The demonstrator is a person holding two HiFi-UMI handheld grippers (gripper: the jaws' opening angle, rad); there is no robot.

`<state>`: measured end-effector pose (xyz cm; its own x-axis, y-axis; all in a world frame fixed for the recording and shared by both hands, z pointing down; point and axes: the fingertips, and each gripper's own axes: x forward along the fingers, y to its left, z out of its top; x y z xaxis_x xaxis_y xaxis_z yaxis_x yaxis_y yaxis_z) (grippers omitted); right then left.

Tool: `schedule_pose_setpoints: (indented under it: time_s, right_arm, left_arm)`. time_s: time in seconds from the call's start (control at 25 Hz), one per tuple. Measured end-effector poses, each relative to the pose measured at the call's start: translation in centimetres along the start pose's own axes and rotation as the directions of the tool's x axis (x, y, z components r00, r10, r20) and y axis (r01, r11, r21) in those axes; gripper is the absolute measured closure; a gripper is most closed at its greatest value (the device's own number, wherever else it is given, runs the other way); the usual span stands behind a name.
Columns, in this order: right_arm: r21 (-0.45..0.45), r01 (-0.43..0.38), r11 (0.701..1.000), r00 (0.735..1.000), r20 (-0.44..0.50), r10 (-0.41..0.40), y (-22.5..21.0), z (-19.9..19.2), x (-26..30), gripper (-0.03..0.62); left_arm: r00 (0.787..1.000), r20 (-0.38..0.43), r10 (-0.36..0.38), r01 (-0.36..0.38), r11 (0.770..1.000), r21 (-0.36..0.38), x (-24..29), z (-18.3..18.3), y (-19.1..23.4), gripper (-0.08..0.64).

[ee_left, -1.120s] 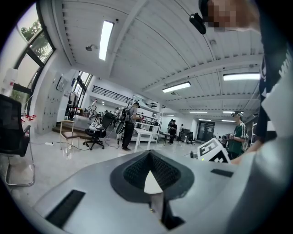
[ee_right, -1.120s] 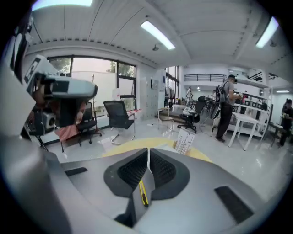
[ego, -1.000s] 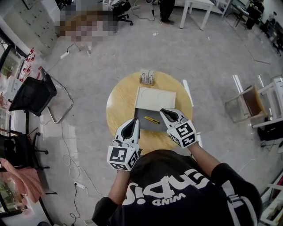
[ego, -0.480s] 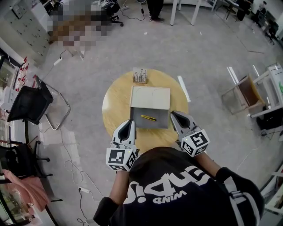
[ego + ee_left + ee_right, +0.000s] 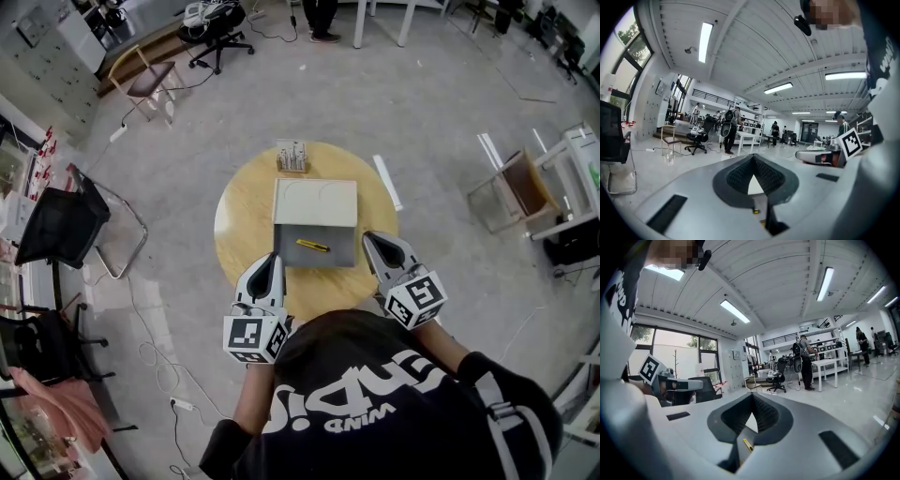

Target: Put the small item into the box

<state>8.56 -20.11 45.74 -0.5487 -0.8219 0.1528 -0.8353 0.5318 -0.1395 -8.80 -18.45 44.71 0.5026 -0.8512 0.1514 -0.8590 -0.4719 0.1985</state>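
Observation:
A small yellow item [image 5: 312,246] lies inside the grey box [image 5: 337,255] on the round wooden table [image 5: 246,220]. The box's white lid [image 5: 315,202] lies open behind it. At the table's near edge my left gripper [image 5: 267,262] is shut and empty, left of the box's front corner. Right of the box's front right corner, my right gripper [image 5: 371,240] is also shut and empty. In the left gripper view the shut gripper [image 5: 752,158] points over the table, with the yellow item [image 5: 755,211] showing below the jaws. The right gripper [image 5: 752,397] looks the same, with the yellow item [image 5: 747,445] beneath.
A small rack of upright pieces [image 5: 292,157] stands at the table's far edge. A white strip [image 5: 385,182] lies on the floor by the table's right side. A black chair [image 5: 66,225] stands to the left, another chair [image 5: 520,192] to the right.
My right gripper has drawn back from over the box to the table's front right edge. The left gripper has barely moved. The head view has shifted slightly.

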Motion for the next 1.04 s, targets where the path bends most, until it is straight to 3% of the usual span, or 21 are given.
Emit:
schedule_pose_setpoints:
  time_s: [1.04]
  right_arm:
    - [-0.019,-0.026,0.999,1.000,-0.014,0.025,0.4,0.1,0.8,0.589]
  left_arm:
    - [1.000,-0.010,0.003,-0.003,1.000,-0.002,0.0,0.4,0.3,0.551]
